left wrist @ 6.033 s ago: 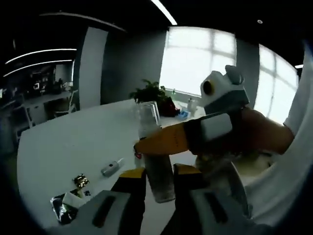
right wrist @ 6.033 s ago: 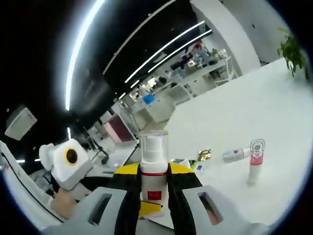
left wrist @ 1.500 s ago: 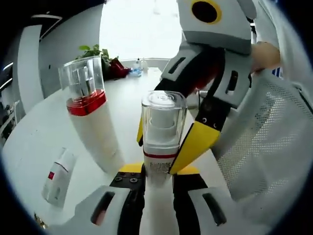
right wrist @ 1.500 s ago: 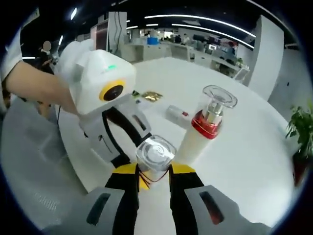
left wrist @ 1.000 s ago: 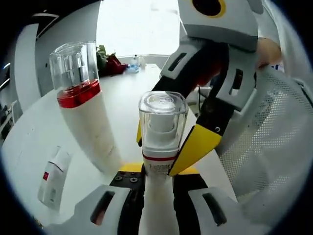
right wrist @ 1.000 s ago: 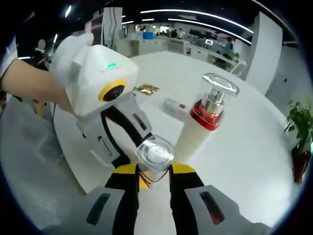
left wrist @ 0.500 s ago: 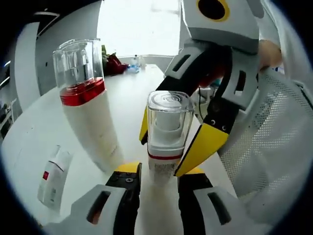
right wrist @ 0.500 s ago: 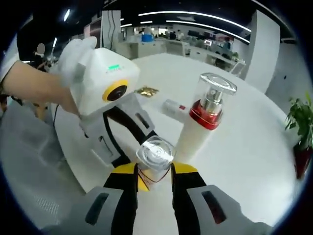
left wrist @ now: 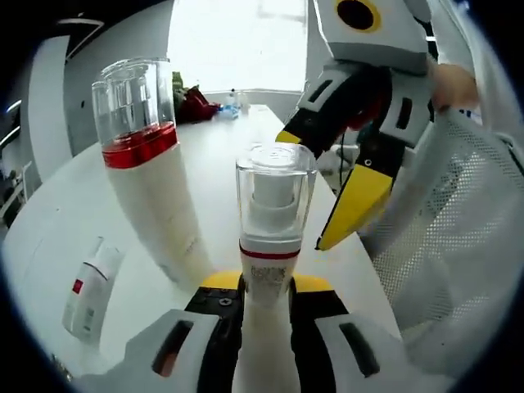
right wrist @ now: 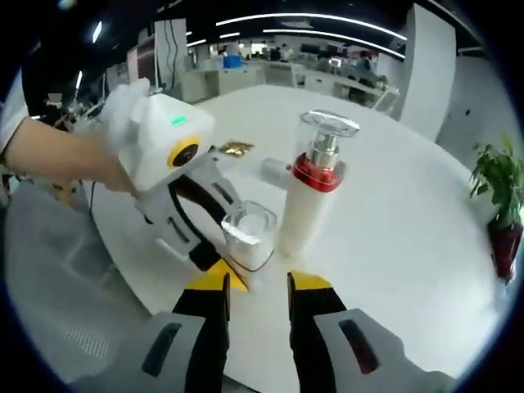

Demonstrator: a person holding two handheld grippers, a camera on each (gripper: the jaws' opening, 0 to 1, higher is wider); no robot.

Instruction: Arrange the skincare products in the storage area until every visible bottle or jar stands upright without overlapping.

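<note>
The left gripper [left wrist: 254, 288] pinches a small clear-capped pump bottle [left wrist: 271, 214] upright on the white tabletop [right wrist: 426, 213], the right gripper [right wrist: 255, 291] spread just clear of it. Releasing well likely means opening slowly, square to the base. Just beside it stands a taller red-collared bottle [left wrist: 151, 176], white-bodied; a small tube [left wrist: 86, 288] lies flat, far left.

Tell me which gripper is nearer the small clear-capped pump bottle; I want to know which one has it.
Left. The left gripper is shut on the small clear-capped pump bottle near its base. The right gripper is open, its yellow-tipped jaws drawn back from the bottle.
</note>
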